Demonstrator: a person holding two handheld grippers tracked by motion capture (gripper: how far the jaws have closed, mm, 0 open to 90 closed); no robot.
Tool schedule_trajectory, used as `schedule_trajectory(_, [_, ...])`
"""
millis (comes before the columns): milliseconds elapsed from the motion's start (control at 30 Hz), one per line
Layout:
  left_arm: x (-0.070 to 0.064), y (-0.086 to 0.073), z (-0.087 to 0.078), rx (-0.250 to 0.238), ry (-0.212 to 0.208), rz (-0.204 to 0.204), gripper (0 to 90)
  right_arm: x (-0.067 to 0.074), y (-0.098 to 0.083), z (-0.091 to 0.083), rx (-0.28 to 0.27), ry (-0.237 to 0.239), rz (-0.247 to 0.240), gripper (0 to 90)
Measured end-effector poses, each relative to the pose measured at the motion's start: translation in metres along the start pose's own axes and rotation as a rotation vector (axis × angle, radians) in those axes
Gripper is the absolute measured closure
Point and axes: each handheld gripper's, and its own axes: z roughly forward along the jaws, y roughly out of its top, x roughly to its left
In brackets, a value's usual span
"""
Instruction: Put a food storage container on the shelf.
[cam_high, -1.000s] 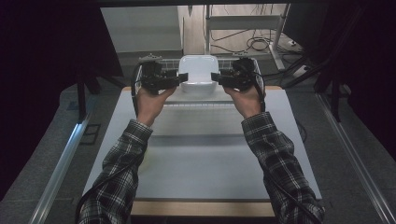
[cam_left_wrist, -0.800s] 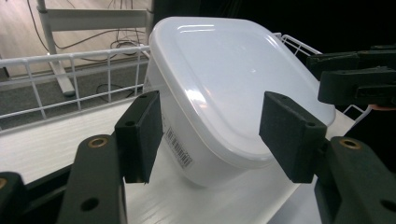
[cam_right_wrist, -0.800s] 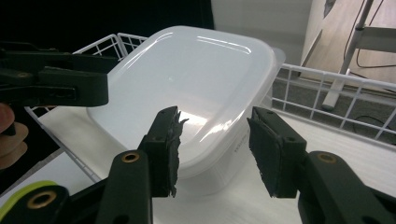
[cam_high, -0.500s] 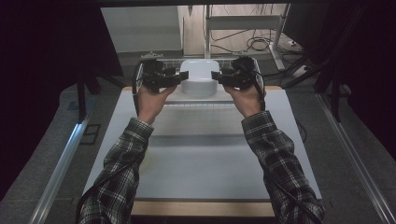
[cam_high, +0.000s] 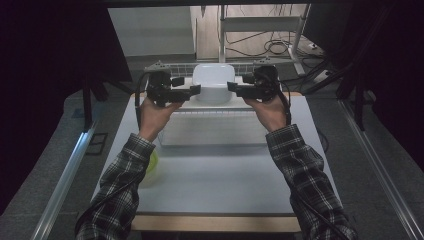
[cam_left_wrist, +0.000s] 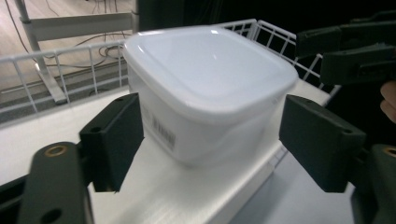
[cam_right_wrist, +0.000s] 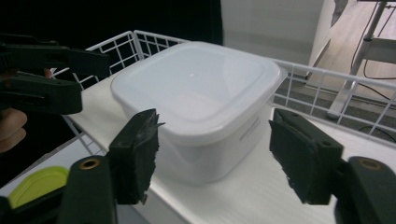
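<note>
Tub: one white lidded tub (cam_high: 212, 82), top centre of the high view, sitting on a white shelf (cam_high: 215, 104) in front of a wire rack (cam_high: 172, 67).
Left gripper: (cam_high: 192, 90) at tub's left side, jaws apart, straddling the tub; in the left gripper view both pads flank the tub (cam_left_wrist: 205, 88) with gaps, no contact seen.
Right gripper: (cam_high: 232, 86) at tub's right side, jaws apart too; right gripper view shows the tub (cam_right_wrist: 198, 100) between its pads, not clamped.
Lid: appears seated on the tub; can't tell if latched.
Risk 1: uneven squeeze from the two sides could skew or tip the tub off the shelf edge.
Risk 2: thin walls may flex under clamp and pop the lid.
Risk 3: pads catching the lid rim instead of the wall, so the grip slips on lift.
Risk 4: pushing back jams the tub against the rack.
Count: 1 tub, 1 white lid, 2 grippers, 1 shelf, 1 rack, 1 green disc (cam_high: 152, 162) at lower left of the high view.
</note>
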Motion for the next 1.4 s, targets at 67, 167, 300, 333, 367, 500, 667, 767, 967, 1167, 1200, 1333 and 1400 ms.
schedule_trajectory(67, [-0.002,-0.006,-0.005,0.007,-0.001,0.010,17.9,0.002,-0.005,-0.003,-0.002,0.001,-0.012,28.5])
schedule_trajectory(167, [-0.006,-0.013,-0.013,0.020,0.002,0.031,15.1,0.005,-0.011,-0.007,-0.003,0.006,-0.034,23.3])
schedule_trajectory(300, [-0.012,-0.020,-0.020,0.014,0.000,0.042,12.0,0.012,-0.019,-0.013,0.000,0.026,-0.059,18.5])
schedule_trajectory(333, [-0.014,-0.022,-0.022,0.012,-0.003,0.047,11.2,0.014,-0.020,-0.014,-0.005,0.036,-0.059,17.7])
schedule_trajectory(367, [-0.016,-0.025,-0.024,0.012,-0.002,0.053,11.2,0.014,-0.020,-0.014,-0.005,0.036,-0.059,17.7])
schedule_trajectory(500, [-0.028,-0.039,-0.033,0.001,-0.007,0.099,8.1,0.025,-0.031,-0.023,-0.003,0.071,-0.081,12.1])
schedule_trajectory(667, [-0.038,-0.056,-0.038,0.016,-0.007,0.140,6.8,0.037,-0.044,-0.032,0.012,0.080,-0.136,8.3])
schedule_trajectory(767, [-0.044,-0.066,-0.040,0.026,0.003,0.164,6.7,0.040,-0.052,-0.035,0.016,0.088,-0.147,6.9])
schedule_trajectory(967, [-0.051,-0.085,-0.042,0.053,0.006,0.198,6.9,0.042,-0.066,-0.038,0.038,0.096,-0.155,4.5])
schedule_trajectory(1167, [-0.051,-0.105,-0.043,0.068,-0.004,0.179,7.2,0.041,-0.086,-0.041,0.071,0.111,-0.143,1.2])
schedule_trajectory(1200, [-0.051,-0.105,-0.043,0.068,-0.004,0.179,7.4,0.041,-0.086,-0.041,0.071,0.111,-0.143,1.2])
schedule_trajectory(1333, [-0.054,-0.120,-0.046,0.079,-0.015,0.157,7.5,0.039,-0.102,-0.046,0.082,0.114,-0.128,0.0])
schedule_trajectory(1400, [-0.056,-0.125,-0.047,0.078,-0.022,0.152,7.4,0.039,-0.107,-0.048,0.081,0.123,-0.124,0.4])
